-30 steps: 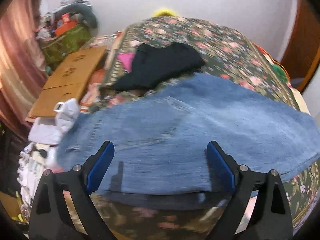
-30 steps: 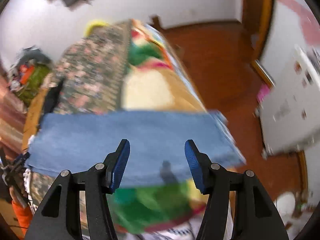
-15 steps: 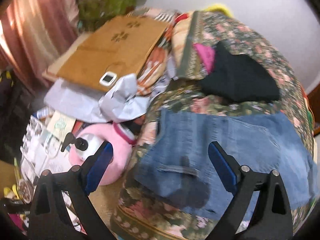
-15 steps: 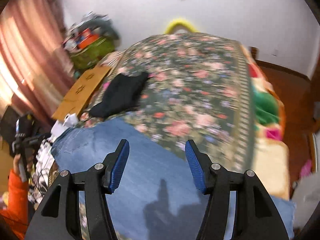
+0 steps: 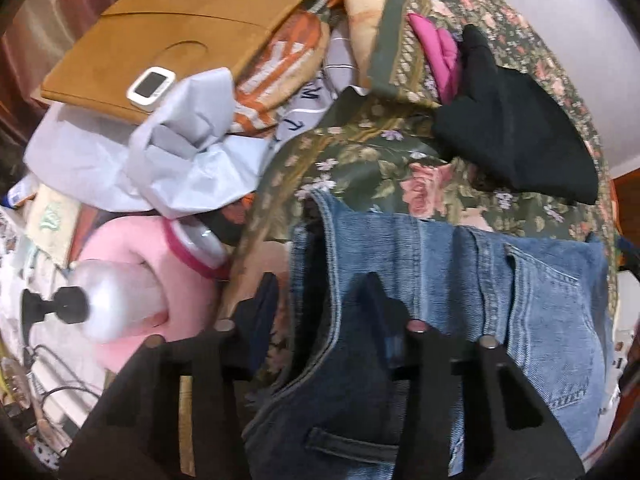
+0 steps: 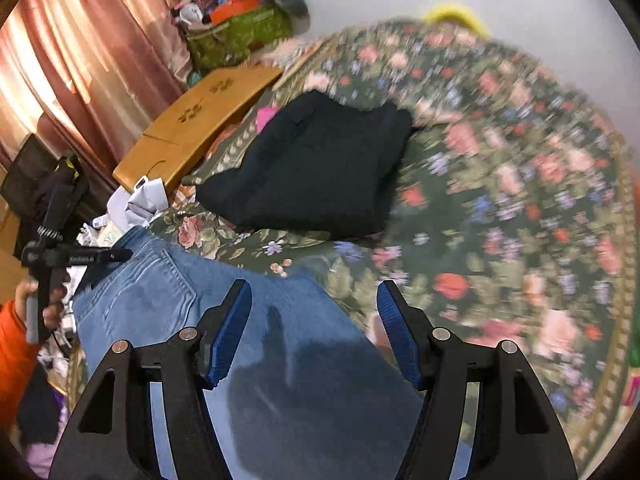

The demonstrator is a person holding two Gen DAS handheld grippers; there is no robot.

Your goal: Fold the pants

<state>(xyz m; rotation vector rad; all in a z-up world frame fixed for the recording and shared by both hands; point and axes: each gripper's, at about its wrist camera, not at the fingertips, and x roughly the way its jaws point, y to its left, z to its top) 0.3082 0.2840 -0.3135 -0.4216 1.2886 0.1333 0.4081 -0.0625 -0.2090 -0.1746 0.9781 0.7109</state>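
Since a second ago both grippers have swung across the bed toward the waistband end of the blue jeans [image 5: 532,292], and the left gripper [image 5: 320,292] has just been closing: its jaws, wide apart half a second ago, now stand narrow around the waistband edge, with denim between them; whether the pads already press on the cloth cannot be told. From the right wrist view, the right gripper [image 6: 314,312] hovers over the jeans with its blue pads [image 6: 230,332] about half open and nothing held; its jaws have been opening slightly. The jeans lie flat on the floral bedspread [image 6: 500,184], waist end at the bed's edge. A folded black garment [image 6: 320,164] rests on the bedspread just beyond the jeans. Past the bed's edge are a wooden board [image 5: 180,40], crumpled white paper [image 5: 176,160] and a pink object [image 5: 140,264]. At the far left of the right wrist view, a hand [image 6: 44,304] in an orange sleeve [image 6: 12,356] holds the left gripper's handle.
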